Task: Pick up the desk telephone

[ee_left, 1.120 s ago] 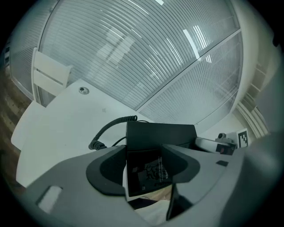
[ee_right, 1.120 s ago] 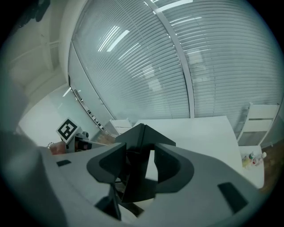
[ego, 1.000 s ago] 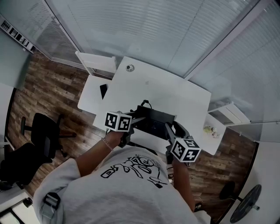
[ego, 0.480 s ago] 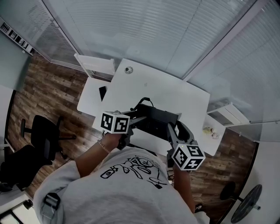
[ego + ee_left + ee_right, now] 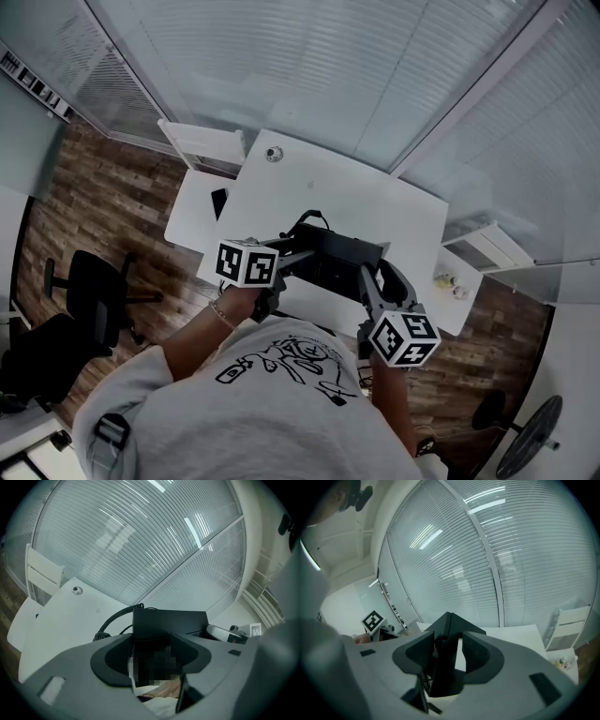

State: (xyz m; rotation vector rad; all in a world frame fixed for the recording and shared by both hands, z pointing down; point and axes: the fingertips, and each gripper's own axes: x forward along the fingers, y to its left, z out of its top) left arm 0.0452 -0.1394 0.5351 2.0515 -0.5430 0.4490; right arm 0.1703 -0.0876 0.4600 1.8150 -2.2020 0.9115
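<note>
The black desk telephone (image 5: 333,255) hangs above the white desk (image 5: 384,202), held between my two grippers. My left gripper (image 5: 302,255) is shut on its left side; in the left gripper view the telephone's body (image 5: 169,621) fills the space between the jaws (image 5: 152,645). Its coiled cord (image 5: 108,623) trails down to the desk. My right gripper (image 5: 368,274) clamps the right side. In the right gripper view the telephone's edge (image 5: 446,667) stands between the jaws (image 5: 449,651), which are closing on it.
A small round fitting (image 5: 273,152) sits at the desk's far left corner. A dark flat thing (image 5: 220,198) lies on the lower side table. A black office chair (image 5: 94,295) stands on the wooden floor at left. Small bottles (image 5: 450,279) sit at right. Blinds cover the glass walls.
Both grippers have risen with the telephone between them, lifting it off the desk toward the camera. Over the last half second they hardly moved.
</note>
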